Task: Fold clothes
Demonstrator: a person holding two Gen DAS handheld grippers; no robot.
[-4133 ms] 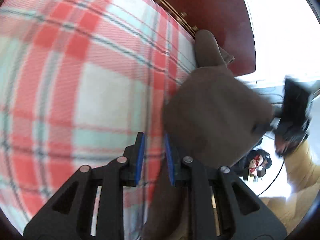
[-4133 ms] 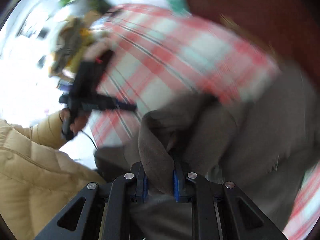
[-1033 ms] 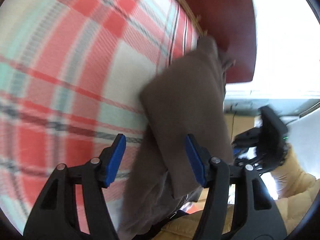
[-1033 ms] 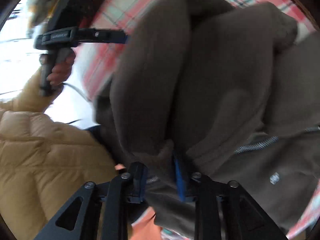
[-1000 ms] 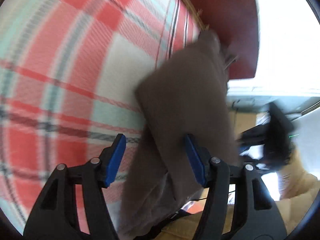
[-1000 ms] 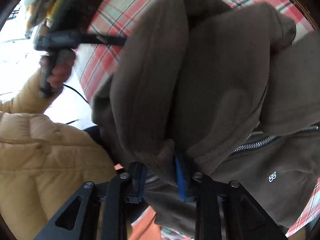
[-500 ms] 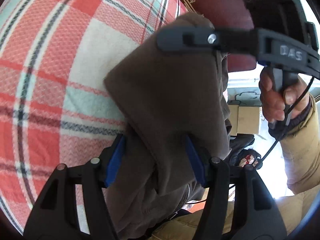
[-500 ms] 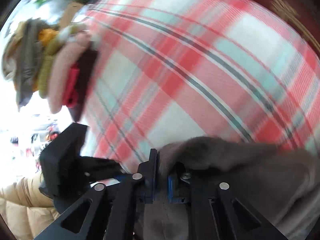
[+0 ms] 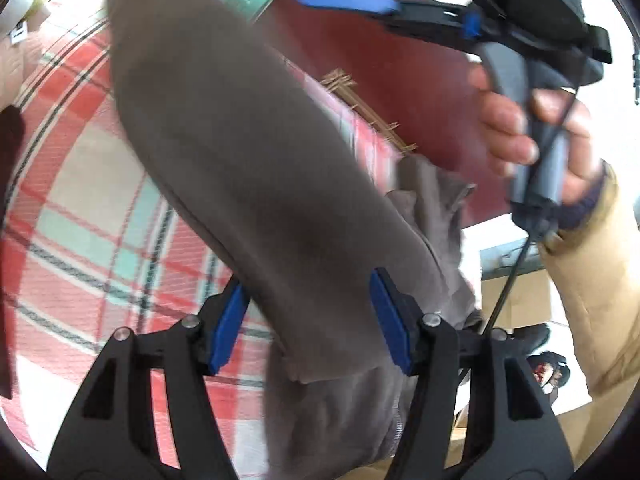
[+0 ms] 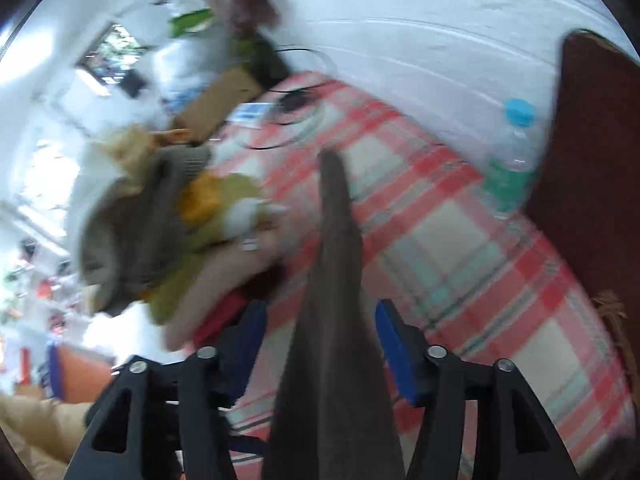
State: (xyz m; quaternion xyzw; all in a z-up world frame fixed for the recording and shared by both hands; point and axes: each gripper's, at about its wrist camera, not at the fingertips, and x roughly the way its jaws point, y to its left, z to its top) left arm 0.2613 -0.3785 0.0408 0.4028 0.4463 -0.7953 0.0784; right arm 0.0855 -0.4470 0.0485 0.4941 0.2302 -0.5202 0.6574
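Across the plaid bed cover [image 9: 92,216] lies the brown zip jacket [image 9: 256,168], one folded panel raised and running up between the blue pads of the left gripper [image 9: 308,320]. Its jaws stand apart; the cloth fills the gap, but whether the pads press on it cannot be told through the blur. The right gripper [image 10: 320,344] has its jaws opening, a narrow strip of the same brown jacket [image 10: 336,280] standing between them, clear of both pads. From the left wrist view, the right hand [image 9: 532,136] holds its tool above the far jacket edge, beside the dark red headboard [image 9: 380,60]. The cover is bare to the left of the jacket. A heap of mixed clothes [image 10: 168,232] sits at the bed's near-left edge; a water bottle [image 10: 512,160] stands by the headboard.
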